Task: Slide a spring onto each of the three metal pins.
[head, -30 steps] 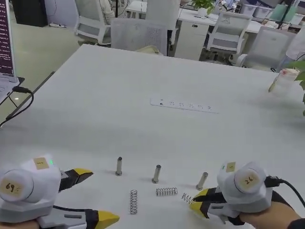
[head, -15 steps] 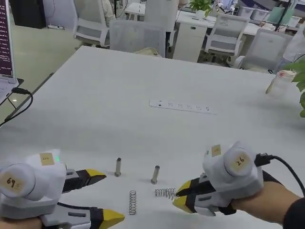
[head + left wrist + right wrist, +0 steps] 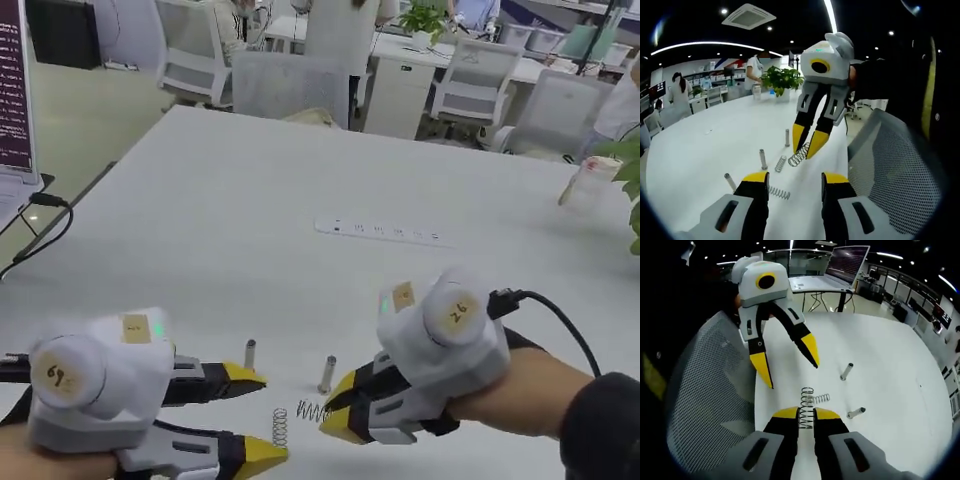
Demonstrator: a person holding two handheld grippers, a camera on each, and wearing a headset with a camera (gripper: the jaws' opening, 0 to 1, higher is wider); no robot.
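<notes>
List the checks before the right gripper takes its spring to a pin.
1. Grip: right gripper shut on held spring: ok.
2. Position: held spring over a pin: not ok, it is off to their side.
3. Targets: near pin, middle pin, far pin all bare: ok.
4. Other hand: left gripper open, holding nothing: ok.
5. Stock: two spare springs lying on table: ok.
6. Alignment of spring bore with a pin: cannot tell.

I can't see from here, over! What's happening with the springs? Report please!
Left gripper open, empty. Right gripper shut on a spring. Three pins standing bare. Two more springs lie loose beside them.
</notes>
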